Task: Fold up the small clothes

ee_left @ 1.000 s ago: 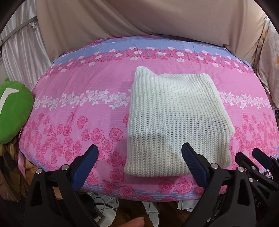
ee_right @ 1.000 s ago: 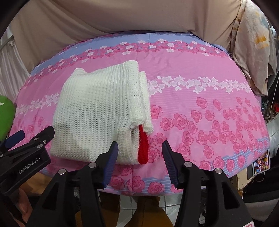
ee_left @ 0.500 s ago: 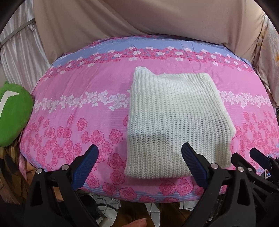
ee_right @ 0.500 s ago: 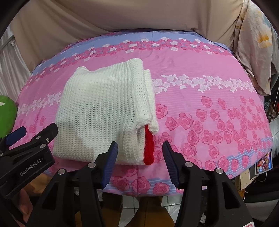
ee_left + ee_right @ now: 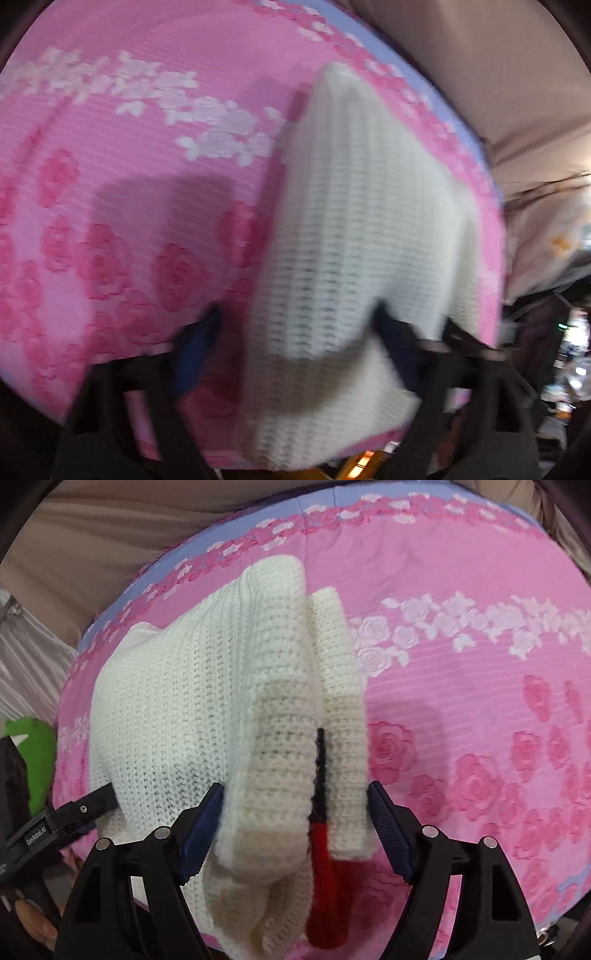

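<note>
You are bringing both claws down on the near edge of the white knitted sweater (image 5: 192, 709), which is lying already folded on the pink rose bedspread (image 5: 480, 701), near its front edge.

The right claw (image 5: 295, 823) is standing with its jaws apart and they are opening wider; the thick right end of the sweater, with the red strip (image 5: 325, 878) showing between the layers, is sitting between the two blue pads, and the left pad looks to be just brushing the knit without pressing it. Make sure you are taking all the layers together here, so the loose outer flap is not slipping out.

The left claw (image 5: 295, 332) is blurred by motion. Its jaws are closing, the left corner of the sweater is between them, and they do not seem to be pinching it yet. Let it slow down before it bites, and keep it low so the bottom layer is caught too.

When both are holding, lift evenly and carry the near edge toward the far edge by the blue border (image 5: 332, 502), keeping the two claws level with each other so the fold is not twisting.
</note>
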The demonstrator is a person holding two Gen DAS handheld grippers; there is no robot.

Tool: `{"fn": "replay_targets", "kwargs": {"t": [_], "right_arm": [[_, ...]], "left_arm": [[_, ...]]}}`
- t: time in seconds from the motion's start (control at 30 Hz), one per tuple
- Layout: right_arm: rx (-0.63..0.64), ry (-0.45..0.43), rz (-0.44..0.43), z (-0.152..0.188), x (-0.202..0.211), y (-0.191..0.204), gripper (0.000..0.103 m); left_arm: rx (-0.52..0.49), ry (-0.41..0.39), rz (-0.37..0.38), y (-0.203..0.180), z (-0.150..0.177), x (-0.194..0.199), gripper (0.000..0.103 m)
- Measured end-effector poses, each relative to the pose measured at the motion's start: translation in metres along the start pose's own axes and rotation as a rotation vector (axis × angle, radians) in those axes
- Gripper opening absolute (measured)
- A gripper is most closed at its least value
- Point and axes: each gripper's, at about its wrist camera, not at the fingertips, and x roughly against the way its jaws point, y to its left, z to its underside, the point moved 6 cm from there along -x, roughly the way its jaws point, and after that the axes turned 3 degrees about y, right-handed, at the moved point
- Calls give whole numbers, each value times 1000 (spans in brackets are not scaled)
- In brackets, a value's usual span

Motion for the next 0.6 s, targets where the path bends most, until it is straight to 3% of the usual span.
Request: {"fn": "replay_targets", "kwargs": {"t": [0.07,0.1,0.13,0.3,0.37,0.43,0.53,0.6], "right_arm": [[-21,-5,-39,-4,0,7,45],[-16,-12,-50,-6,6,14,35],[1,-34,-45,-9,19,25,31],[143,-245,-137,-28,100,109,30],[175,-286,-184,-33,112,137,31],[172,-265,-214,-37,98,151,35],[173,-156,-109,-35,26,145,39],[147,-61,52,-25,-14,128,31]], "left_arm": [[-57,-12,-25,-13,-3,18,39],[-82,-29,-15,-19,-6,29,37],[-100,-62,3,-26,-11,47,36],[-157,-204,1,-23,-46,130,36],[-173,-227,-55,-1,-57,143,42],[-199,-240,-190,30,-61,131,47],[-209,-165,-357,73,-50,98,48],[-201,-169,-329,80,-40,106,51]]}}
